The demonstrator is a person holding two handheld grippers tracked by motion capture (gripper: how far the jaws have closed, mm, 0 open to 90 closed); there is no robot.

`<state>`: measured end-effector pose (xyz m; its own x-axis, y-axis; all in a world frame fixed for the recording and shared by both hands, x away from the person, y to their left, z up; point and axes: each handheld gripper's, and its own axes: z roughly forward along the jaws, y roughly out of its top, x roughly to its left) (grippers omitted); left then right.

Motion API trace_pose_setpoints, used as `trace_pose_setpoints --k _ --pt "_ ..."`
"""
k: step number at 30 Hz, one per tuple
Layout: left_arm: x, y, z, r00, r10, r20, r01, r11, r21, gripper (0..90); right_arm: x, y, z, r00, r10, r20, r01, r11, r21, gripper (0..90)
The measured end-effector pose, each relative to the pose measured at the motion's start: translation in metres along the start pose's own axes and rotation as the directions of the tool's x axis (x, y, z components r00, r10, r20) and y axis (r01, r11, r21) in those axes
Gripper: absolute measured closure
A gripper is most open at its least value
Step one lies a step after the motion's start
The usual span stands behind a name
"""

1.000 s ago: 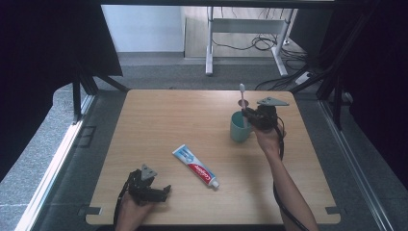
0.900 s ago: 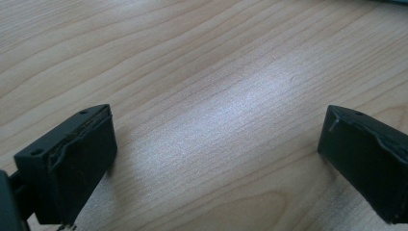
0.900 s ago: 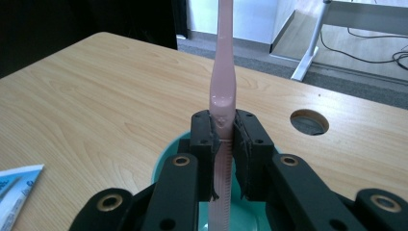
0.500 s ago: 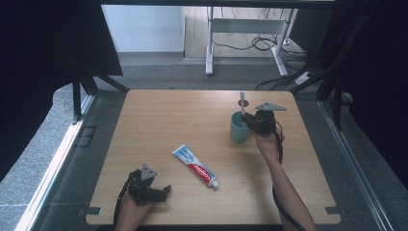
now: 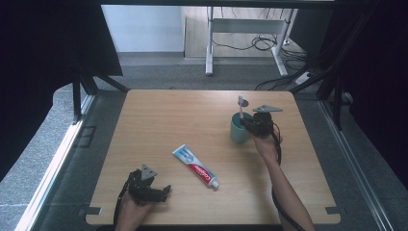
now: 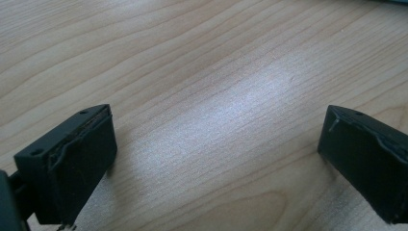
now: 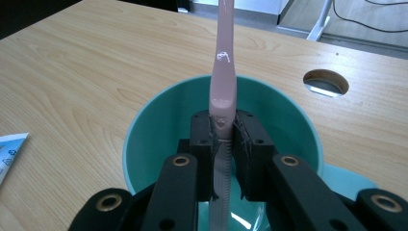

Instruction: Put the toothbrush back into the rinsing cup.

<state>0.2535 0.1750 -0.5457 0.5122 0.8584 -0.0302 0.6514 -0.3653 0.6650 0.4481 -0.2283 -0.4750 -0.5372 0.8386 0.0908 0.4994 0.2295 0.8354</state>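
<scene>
My right gripper [image 7: 223, 144] is shut on a pale pink toothbrush [image 7: 222, 72], held upright with its lower end inside a teal cup [image 7: 154, 130]. Seen from the high view, the right gripper [image 5: 250, 123] sits over the cup [image 5: 236, 131] at the table's right, and the toothbrush [image 5: 240, 103] sticks up above the rim. A toothpaste tube [image 5: 195, 165] lies flat in the middle of the table. Near the front left edge my left gripper [image 5: 161, 193] rests open on the wood; in the left gripper view its fingertips [image 6: 72, 159] stand wide apart over bare wood.
The wooden table [image 5: 168, 115] has a round cable hole [image 7: 326, 82] just beyond the cup. Past the far edge stand a desk frame [image 5: 240, 33] and cables on the floor. Dark curtains hang at both sides.
My right gripper has sunk with the toothbrush, bringing its lower end into the cup. The left gripper and the toothpaste tube have stayed where they were.
</scene>
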Motion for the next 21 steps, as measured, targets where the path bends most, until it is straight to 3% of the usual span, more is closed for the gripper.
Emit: trace_pose_setpoints --k 21 --pt "0.0 0.0 0.0 1.0 0.0 0.0 0.0 1.0 0.0 0.0 0.004 0.006 0.017 1.0 -0.004 0.007 0.004 0.997 0.079 76.8"
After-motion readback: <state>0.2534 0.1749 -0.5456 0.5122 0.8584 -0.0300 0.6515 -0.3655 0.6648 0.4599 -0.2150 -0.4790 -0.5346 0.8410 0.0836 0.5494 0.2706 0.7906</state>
